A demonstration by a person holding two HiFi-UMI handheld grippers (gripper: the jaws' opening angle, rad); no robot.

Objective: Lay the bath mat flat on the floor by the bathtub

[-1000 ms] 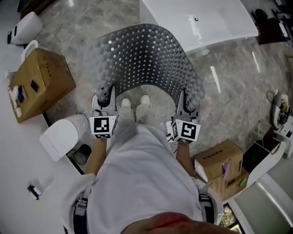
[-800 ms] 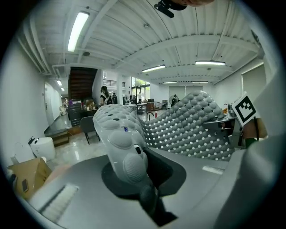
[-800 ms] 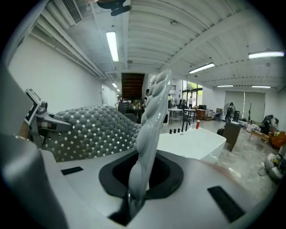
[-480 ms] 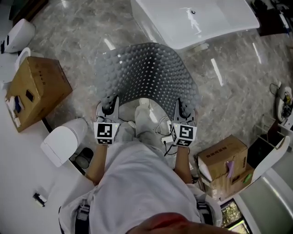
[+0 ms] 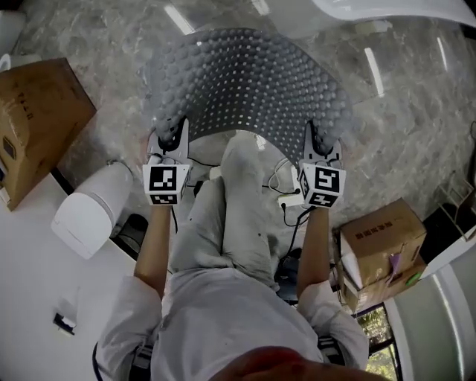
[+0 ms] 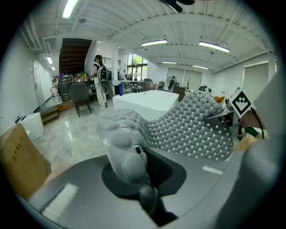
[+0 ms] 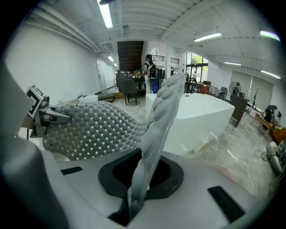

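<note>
L claw [image 5: 172,138] & R claw [image 5: 321,141] each pinched shut on a near corner of grey bobbled perforated rubber bath mat [image 5: 245,82], which arches fwd from both claws toward white bathtub [image 5: 387,9]. Looks floppy, light, grippy; corner holds suit.

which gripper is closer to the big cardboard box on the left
Left. The left gripper grips the bath mat at the corner nearest the cardboard box. The right gripper grips the other near corner, on the mat's far side from the box.
</note>
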